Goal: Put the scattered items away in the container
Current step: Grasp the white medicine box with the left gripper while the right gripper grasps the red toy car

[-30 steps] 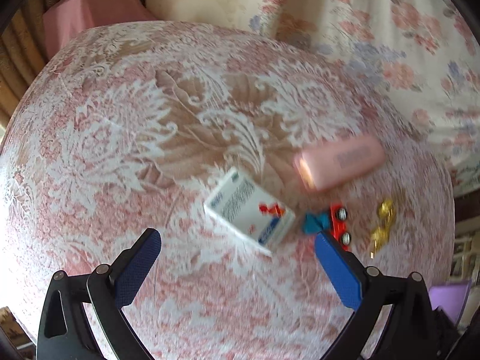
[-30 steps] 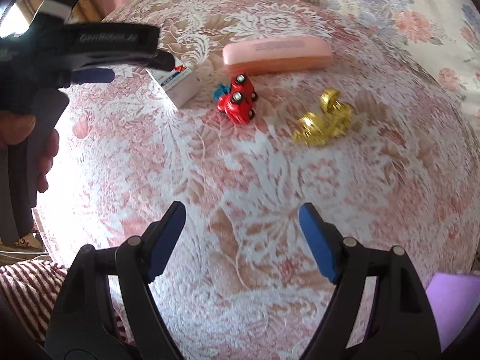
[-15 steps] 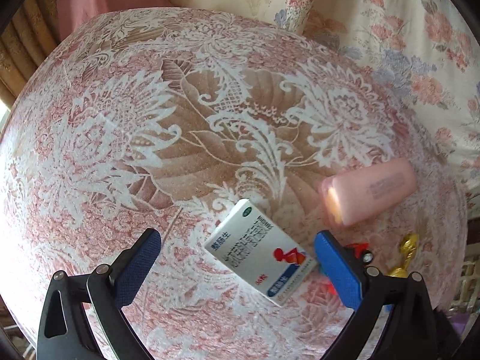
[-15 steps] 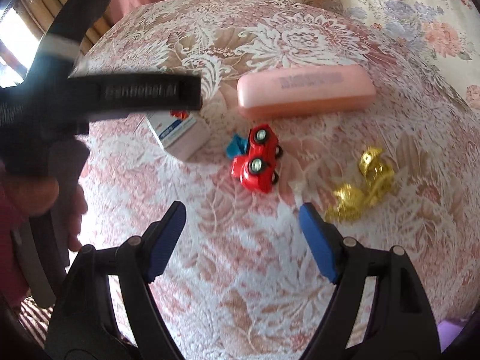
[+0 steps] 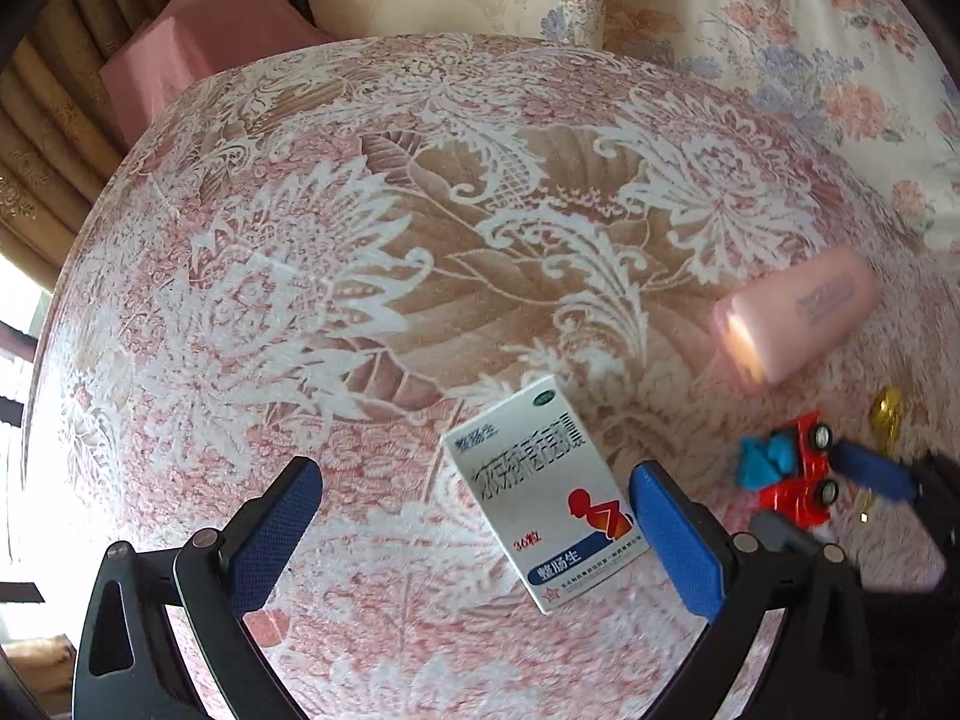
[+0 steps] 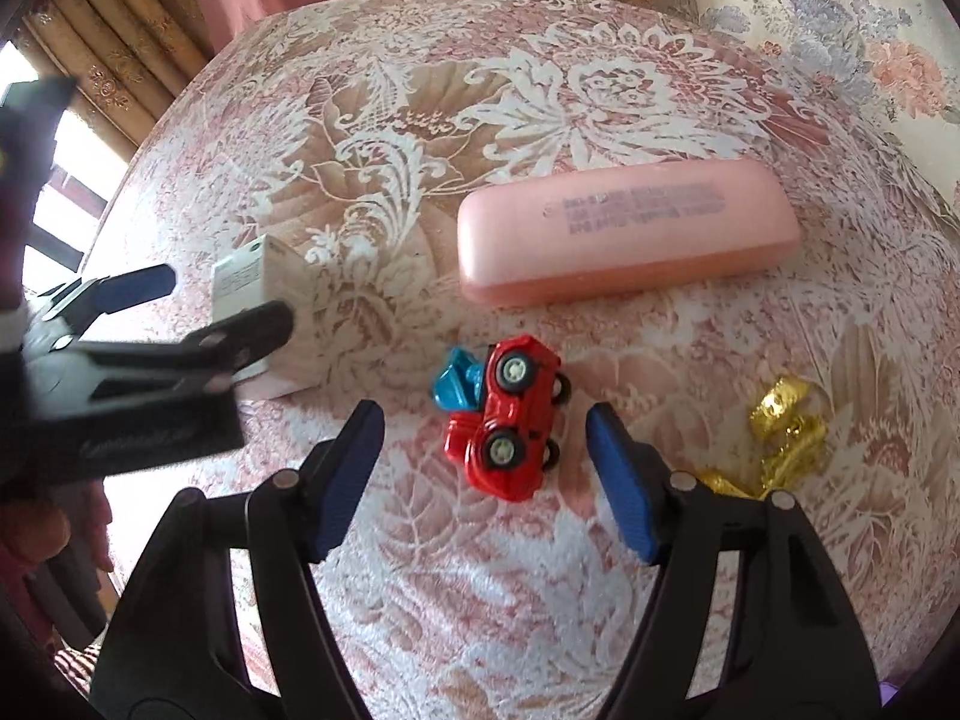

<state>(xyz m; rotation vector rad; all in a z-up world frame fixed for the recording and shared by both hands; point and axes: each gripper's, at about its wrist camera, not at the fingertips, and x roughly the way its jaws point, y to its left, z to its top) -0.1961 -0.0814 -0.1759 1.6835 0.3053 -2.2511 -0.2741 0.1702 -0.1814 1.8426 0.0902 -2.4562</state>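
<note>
Closed pink case [image 6: 627, 237] lies behind the toy car [image 6: 507, 417]; the medicine box [image 5: 549, 495] reads "36"; both the left gripper [image 5: 474, 531] and the right gripper [image 6: 486, 474] are released.

Right wrist view: the medicine box [image 6: 264, 276] is partly hidden behind the left gripper [image 6: 198, 306], which is motion-blurred. The print on the pink case [image 6: 630, 228] is too smeared to read. The gold wrappers [image 6: 780, 420] are partly covered by the right gripper's finger.

Left wrist view: the toy car [image 5: 798, 474] and gold wrappers [image 5: 888, 414] are blurred. The right gripper [image 5: 876, 474] enters as a blur, its jaws' spacing unclear.
</note>
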